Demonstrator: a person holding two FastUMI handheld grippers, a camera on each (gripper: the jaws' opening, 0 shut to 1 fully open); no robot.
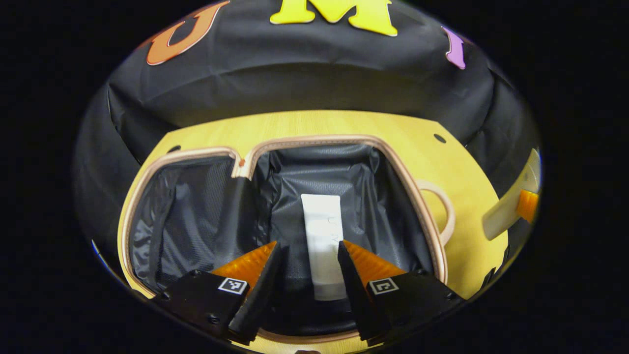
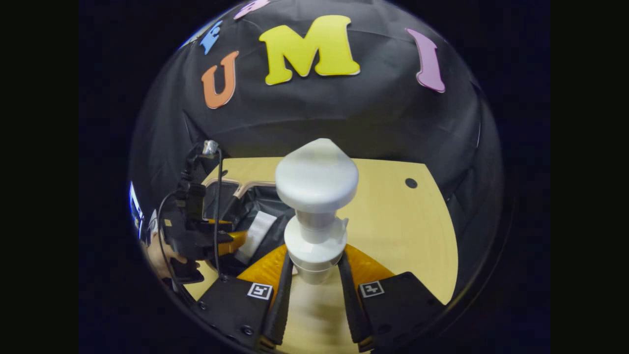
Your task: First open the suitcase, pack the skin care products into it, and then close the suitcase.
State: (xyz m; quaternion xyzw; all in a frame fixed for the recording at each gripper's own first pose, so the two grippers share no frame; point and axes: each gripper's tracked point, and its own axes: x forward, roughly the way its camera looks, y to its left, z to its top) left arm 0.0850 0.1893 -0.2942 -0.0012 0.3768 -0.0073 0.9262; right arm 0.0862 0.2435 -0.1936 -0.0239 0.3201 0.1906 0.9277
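The suitcase [image 1: 444, 255] lies wide open across the middle of the left gripper view so things can go in, a white tube [image 1: 324, 246] already rests inside between the left gripper's [image 1: 308, 275] spread-apart, empty fingers, and low in the right gripper view the right gripper [image 2: 314, 275] squeezes a white pump bottle [image 2: 315, 206] (held upright) to carry it over.

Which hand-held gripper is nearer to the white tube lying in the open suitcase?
Left. The left hand-held gripper hangs open directly over the white tube in the suitcase. The right hand-held gripper is off to the side over the table, clamping a white pump bottle.
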